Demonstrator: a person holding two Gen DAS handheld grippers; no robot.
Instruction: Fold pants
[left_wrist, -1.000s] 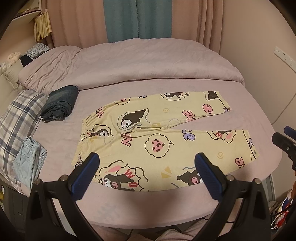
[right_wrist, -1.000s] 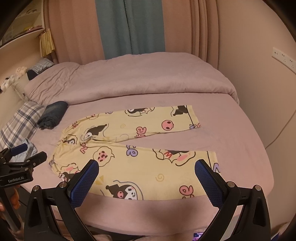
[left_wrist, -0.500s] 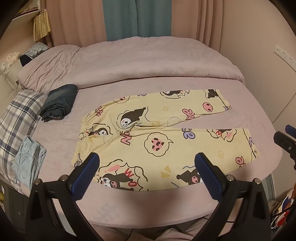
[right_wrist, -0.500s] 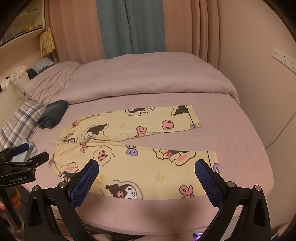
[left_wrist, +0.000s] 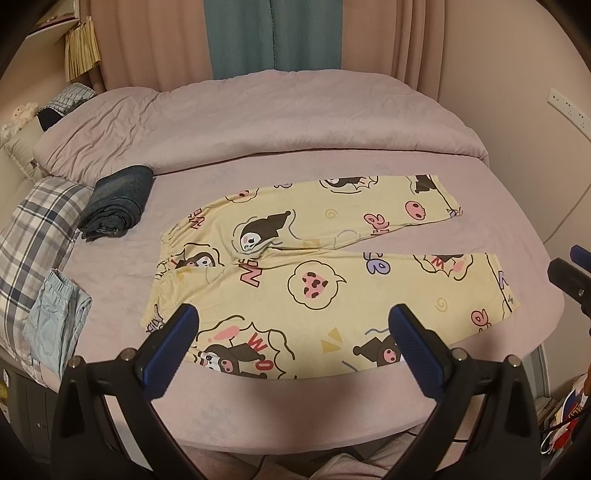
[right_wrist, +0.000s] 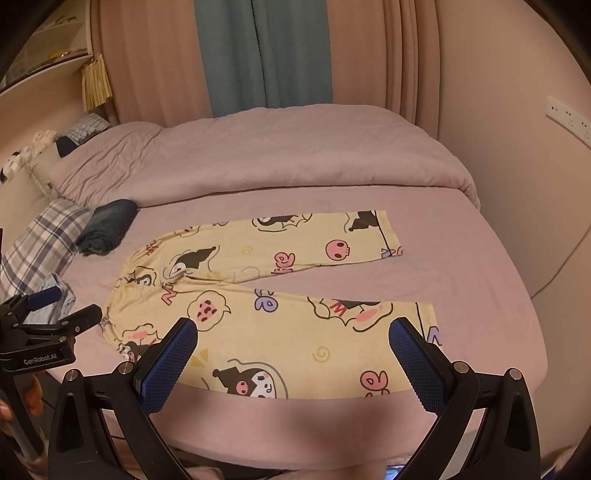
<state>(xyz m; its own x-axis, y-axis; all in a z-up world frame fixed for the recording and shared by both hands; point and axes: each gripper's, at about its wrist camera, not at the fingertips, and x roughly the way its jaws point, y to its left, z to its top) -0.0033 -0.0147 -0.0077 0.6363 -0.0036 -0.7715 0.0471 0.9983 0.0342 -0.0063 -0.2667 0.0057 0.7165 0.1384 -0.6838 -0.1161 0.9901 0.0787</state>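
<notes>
Yellow cartoon-print pants (left_wrist: 314, 273) lie flat and spread on the pink bed (left_wrist: 332, 406), waistband to the left, both legs running right in a V; they also show in the right wrist view (right_wrist: 280, 306). My left gripper (left_wrist: 293, 343) is open and empty, held above the near leg at the bed's front edge. My right gripper (right_wrist: 293, 350) is open and empty, over the near leg further right. The left gripper also shows at the left of the right wrist view (right_wrist: 55, 306), the right gripper at the right edge of the left wrist view (left_wrist: 569, 273).
A rolled dark blue garment (left_wrist: 118, 206) lies left of the waistband. A plaid pillow (left_wrist: 33, 236) and a folded light blue garment (left_wrist: 55, 325) sit at the left edge. A bunched duvet (left_wrist: 258, 122) covers the far half. Curtains (left_wrist: 273, 33) hang behind.
Both views have drifted very slightly; the pants lie unmoved and both grippers stay open.
</notes>
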